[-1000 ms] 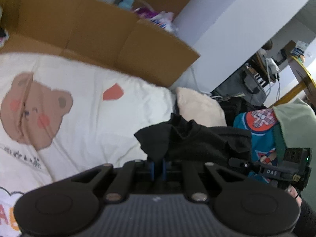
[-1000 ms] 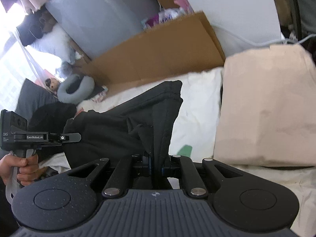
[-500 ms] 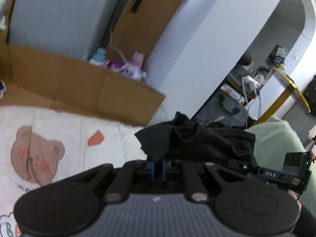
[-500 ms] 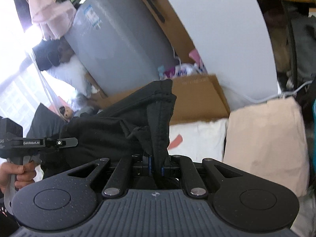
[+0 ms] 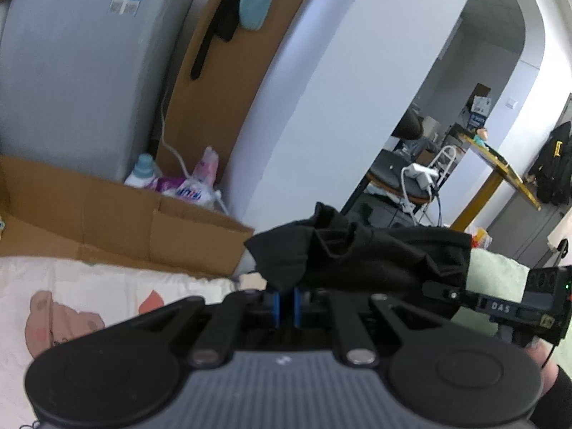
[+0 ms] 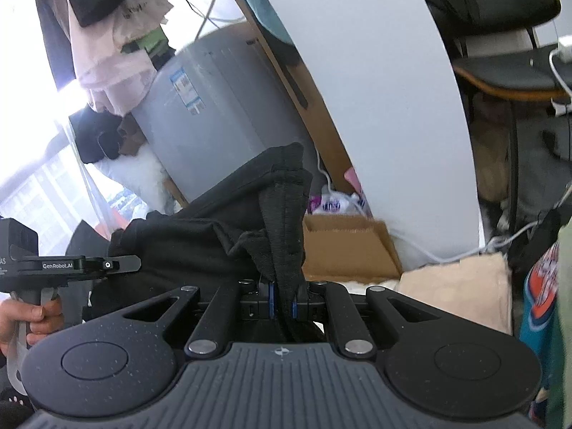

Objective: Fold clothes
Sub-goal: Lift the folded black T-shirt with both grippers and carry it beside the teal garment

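Both hands have swept upward, left gripper [image 5: 286, 302] and right gripper [image 6: 282, 304] each clenched on the black garment [image 6: 221, 236], lifting it off the bedsheet [image 5: 89, 282] to shake out before folding.

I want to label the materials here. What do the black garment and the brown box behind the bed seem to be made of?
Black garment: apparently a soft matte knit, maybe cotton jersey; it drapes in loose folds, with a stitched hem band at the pinched edge.
Brown box: corrugated cardboard, dull and uncoated; the right wrist view shows fluting along its cut edge, and the flaps are creased.
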Tool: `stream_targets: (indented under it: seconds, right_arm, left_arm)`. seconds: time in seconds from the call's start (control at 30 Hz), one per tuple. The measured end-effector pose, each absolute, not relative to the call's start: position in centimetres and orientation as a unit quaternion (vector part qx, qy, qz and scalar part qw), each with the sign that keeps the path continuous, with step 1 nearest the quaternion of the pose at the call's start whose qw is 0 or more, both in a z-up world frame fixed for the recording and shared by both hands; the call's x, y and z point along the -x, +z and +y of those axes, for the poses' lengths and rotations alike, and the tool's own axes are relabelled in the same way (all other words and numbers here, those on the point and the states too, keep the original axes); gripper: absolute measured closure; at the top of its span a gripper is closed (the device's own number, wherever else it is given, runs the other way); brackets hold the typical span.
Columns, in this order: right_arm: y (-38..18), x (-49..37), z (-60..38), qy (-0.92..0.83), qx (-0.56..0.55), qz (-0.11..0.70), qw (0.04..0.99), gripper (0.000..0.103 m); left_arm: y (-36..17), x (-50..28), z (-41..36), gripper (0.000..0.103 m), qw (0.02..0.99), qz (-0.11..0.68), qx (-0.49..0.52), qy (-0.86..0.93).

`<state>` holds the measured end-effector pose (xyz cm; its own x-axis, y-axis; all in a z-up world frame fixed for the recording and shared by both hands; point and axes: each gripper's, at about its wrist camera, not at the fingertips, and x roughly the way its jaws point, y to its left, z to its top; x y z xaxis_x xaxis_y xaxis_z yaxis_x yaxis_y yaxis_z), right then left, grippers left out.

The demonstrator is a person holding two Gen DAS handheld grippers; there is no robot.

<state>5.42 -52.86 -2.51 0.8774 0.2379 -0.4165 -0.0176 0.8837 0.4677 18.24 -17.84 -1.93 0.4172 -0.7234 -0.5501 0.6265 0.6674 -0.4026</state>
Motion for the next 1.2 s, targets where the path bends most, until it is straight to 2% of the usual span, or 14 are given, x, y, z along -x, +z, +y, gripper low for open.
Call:
stream_targets:
  seconds: [0.43, 0.57, 1.2]
  right_arm:
    - [7.6, -3.0, -54.4, 0.061, -0.217, 0.190, 0.955, 0.096]
    - [8.1, -1.5, -54.9, 0.053, -0.216, 0.189, 0.956, 0.096]
    - [2.2, 3.6, -60.6, -0.050, -0.219, 0.209, 0.952, 0.096]
  left_arm:
    - [5.7, -16.2, -19.8, 0.096, 0.848, 0.322, 0.077, -0.414]
    - [6.3, -15.7, -20.7, 0.096, 0.844, 0.318, 0.077, -0.425]
    - [-2.3, -16.6, -30.0, 0.096, 0.787, 0.339, 0.076, -0.509]
